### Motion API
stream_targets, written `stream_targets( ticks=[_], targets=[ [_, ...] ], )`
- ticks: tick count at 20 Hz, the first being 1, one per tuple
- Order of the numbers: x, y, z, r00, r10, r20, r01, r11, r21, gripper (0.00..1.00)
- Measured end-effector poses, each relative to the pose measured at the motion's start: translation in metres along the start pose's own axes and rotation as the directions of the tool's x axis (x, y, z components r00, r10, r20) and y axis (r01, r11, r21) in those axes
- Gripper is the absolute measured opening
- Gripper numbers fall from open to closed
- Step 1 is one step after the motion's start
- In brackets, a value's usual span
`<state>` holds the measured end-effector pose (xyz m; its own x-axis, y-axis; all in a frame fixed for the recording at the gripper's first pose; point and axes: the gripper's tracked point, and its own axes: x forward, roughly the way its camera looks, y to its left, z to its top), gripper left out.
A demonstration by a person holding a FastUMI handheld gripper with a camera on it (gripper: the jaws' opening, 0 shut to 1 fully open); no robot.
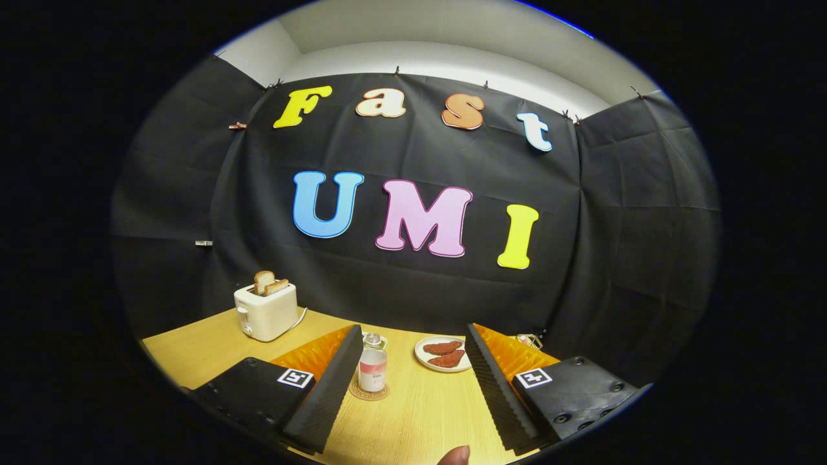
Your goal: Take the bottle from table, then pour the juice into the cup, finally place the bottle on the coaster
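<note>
Black cloth walls close off the booth behind a pale wooden table (413,413). Far off to the left of the gripper (410,387), beyond its left finger, a white toaster (266,312) stands on the table with two slices of toast (270,283) poking out of its slots. The gripper's fingers are spread wide and hold nothing. Between them, closer to the left finger and a little ahead of it, the bottle (373,363) stands upright on a round coaster (368,391); it is clear, with a pale label, and neither finger touches it. Just behind the bottle, partly hidden by it and the left finger, is a glass cup (378,339). To the right, just ahead of the right finger, a white plate (424,357) carries two reddish-brown pieces of food (444,353). A fingertip (454,455) shows between the fingers, nearest the camera.
</note>
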<state>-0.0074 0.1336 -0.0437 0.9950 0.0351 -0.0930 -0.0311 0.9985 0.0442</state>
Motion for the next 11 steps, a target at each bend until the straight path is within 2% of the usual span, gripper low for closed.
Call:
stream_targets(
  ticks=[4, 11],
  targets=[
    [-0.007, -0.005, 0.012, 1.0, -0.02, -0.008, 0.02, 0.999, 0.042, 0.97],
    [-0.01, -0.029, 0.031, 0.996, -0.078, 0.034, 0.077, 0.996, 0.036, 0.97]
  ],
)
